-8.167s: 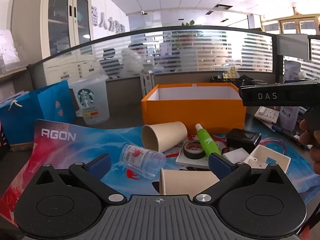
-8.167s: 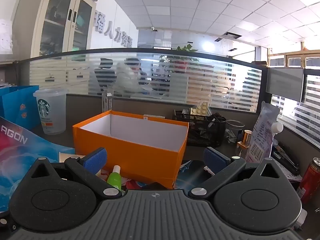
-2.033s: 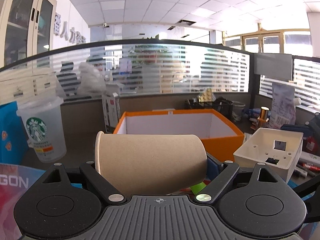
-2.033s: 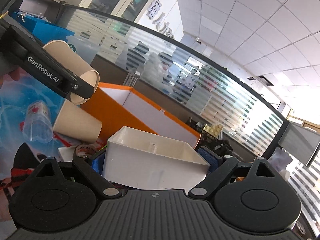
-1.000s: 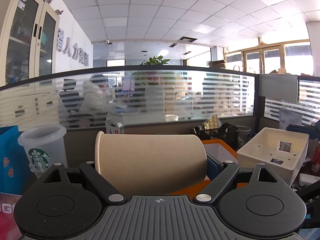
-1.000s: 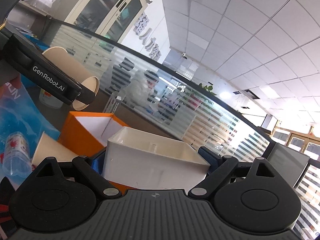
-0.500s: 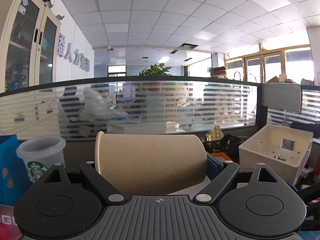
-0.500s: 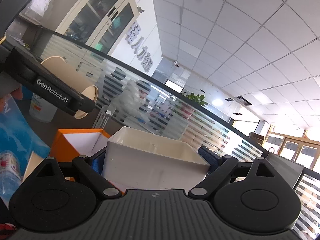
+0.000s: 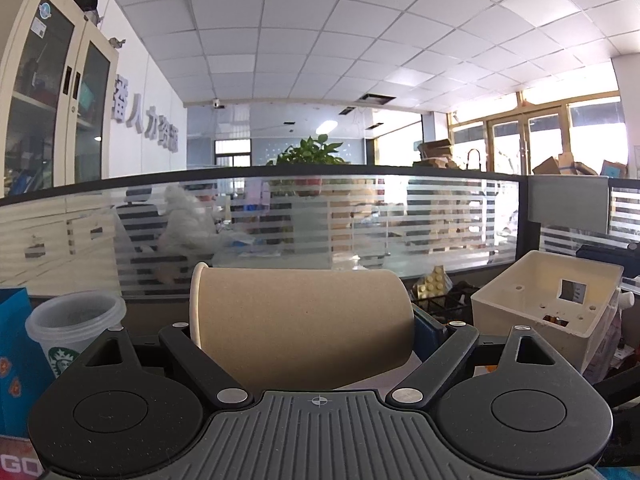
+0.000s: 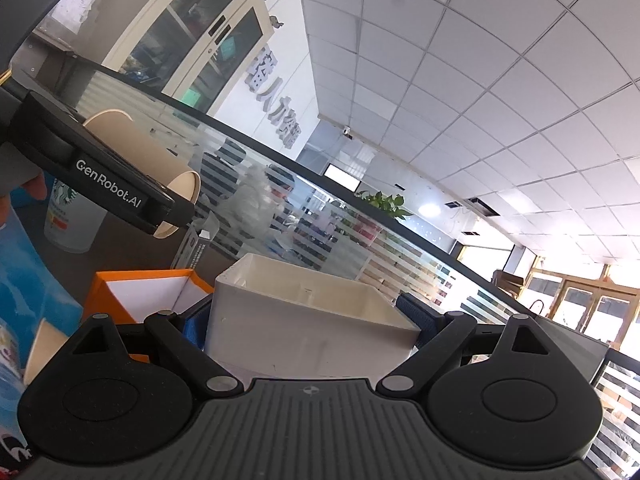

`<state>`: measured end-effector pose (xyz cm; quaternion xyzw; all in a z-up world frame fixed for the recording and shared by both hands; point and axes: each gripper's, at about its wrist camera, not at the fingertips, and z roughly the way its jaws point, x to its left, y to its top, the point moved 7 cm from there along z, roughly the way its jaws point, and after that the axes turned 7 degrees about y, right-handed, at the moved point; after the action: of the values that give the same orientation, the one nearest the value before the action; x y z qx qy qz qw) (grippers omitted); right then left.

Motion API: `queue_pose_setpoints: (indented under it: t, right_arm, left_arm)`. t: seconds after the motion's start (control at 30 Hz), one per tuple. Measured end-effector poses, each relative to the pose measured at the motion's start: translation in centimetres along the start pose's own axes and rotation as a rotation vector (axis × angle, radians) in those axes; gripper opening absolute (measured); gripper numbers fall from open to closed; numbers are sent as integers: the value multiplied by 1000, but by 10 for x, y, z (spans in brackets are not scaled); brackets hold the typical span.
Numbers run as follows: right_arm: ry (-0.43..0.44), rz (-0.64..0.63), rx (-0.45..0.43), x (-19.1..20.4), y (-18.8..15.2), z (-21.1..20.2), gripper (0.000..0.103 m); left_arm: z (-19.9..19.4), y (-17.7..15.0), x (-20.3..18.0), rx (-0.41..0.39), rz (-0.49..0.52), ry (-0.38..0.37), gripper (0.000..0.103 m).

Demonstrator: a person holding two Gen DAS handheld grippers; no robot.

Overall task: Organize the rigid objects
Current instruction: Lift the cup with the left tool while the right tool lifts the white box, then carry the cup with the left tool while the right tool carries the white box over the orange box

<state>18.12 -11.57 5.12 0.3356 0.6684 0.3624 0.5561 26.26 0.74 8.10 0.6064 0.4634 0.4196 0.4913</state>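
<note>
My left gripper [image 9: 308, 320] is shut on a brown paper cup [image 9: 304, 320] held sideways, rim to the left, raised in the air. My right gripper [image 10: 310, 320] is shut on a white plastic junction box [image 10: 304, 320], open side up, tilted upward. That box also shows in the left wrist view [image 9: 548, 304] at the right. The cup and left gripper show in the right wrist view [image 10: 152, 160] at upper left. The orange box [image 10: 132, 292] with white inside lies below, partly hidden by the white box.
A clear Starbucks cup [image 9: 72, 328] stands at the left beside a blue paper bag [image 9: 16, 344]. A second paper cup [image 10: 44, 348] lies on the colourful mat [image 10: 24, 280]. A frosted glass partition [image 9: 320, 224] runs across the back.
Both grippers have risen and tilted upward with their loads. The orange box has dropped out of the left wrist view. Both grips are unchanged.
</note>
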Motion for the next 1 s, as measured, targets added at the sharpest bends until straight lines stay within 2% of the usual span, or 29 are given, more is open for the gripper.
queue_pose_setpoints:
  t: [0.27, 0.67, 1.0]
  right_arm:
    - [-11, 3, -9, -9, 3, 12, 91]
    - [-17, 14, 17, -15, -3, 41, 91]
    - [-23, 28, 39, -19, -6, 60, 91]
  left_arm:
    - [14, 3, -3, 3, 5, -2, 89]
    - [56, 3, -1, 44, -1, 3, 88]
    - [79, -7, -7, 75, 4, 16, 88]
